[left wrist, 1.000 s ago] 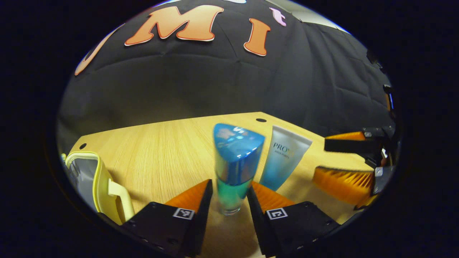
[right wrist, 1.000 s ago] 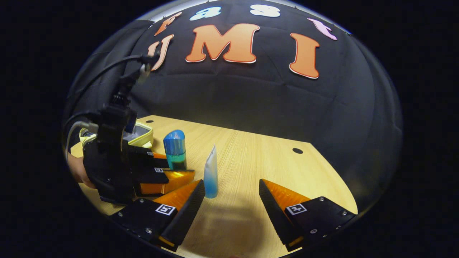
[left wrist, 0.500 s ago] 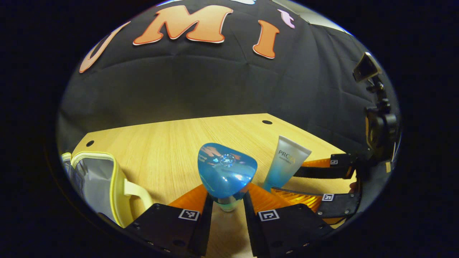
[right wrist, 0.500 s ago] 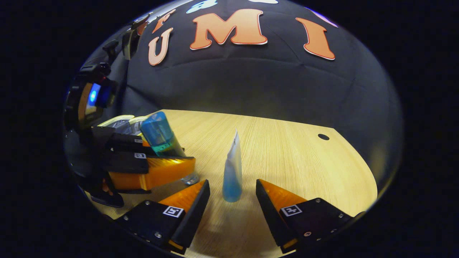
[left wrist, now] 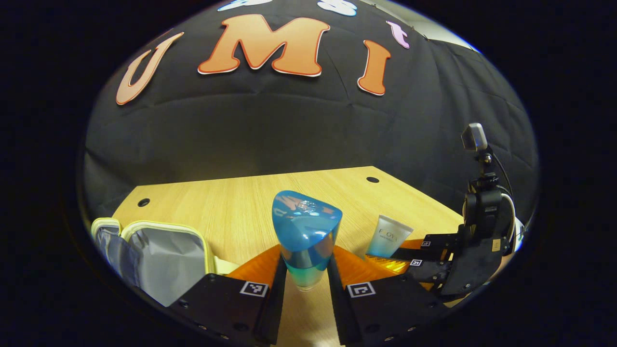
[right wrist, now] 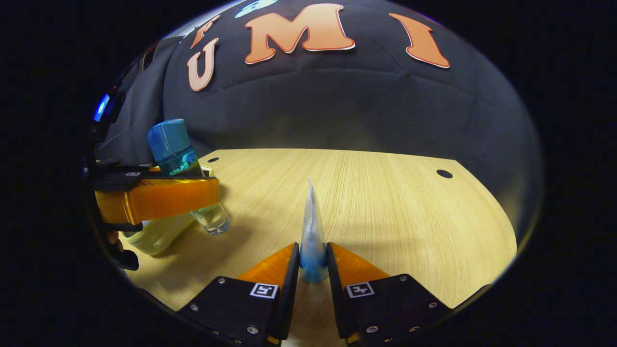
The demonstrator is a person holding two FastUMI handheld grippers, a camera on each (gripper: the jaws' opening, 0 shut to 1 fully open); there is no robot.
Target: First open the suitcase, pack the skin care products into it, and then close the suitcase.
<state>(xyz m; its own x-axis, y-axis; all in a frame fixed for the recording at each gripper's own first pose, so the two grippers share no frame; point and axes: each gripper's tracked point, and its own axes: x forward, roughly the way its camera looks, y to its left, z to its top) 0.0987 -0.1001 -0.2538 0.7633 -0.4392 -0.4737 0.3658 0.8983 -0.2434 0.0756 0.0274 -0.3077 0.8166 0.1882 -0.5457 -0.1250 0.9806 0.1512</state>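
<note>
My left gripper (left wrist: 306, 275) is shut on a blue-capped bottle (left wrist: 305, 233) of teal liquid, held tilted above the wooden table (left wrist: 226, 202). In the right gripper view that bottle (right wrist: 176, 154) hangs in the left gripper (right wrist: 205, 185) over the small yellow-trimmed suitcase (right wrist: 154, 234). The suitcase (left wrist: 166, 258) lies open at my lower left, its grey lining showing. My right gripper (right wrist: 312, 262) is shut on a white-and-blue tube (right wrist: 312, 231) that stands on the table (right wrist: 395, 202). In the left gripper view the tube (left wrist: 388, 236) sits between the right gripper's (left wrist: 396, 253) fingers.
The black cloth wall closes the table's far side. Round cable holes (right wrist: 444, 173) (left wrist: 143, 202) sit near the table's far corners. A person's hand (right wrist: 112, 237) shows behind the left gripper. Bare wood stretches to the right of the tube.
The left gripper shut on the bottle, lifted it off the table and carried it toward the open suitcase. The right gripper moved up to the tube and shut on it.
</note>
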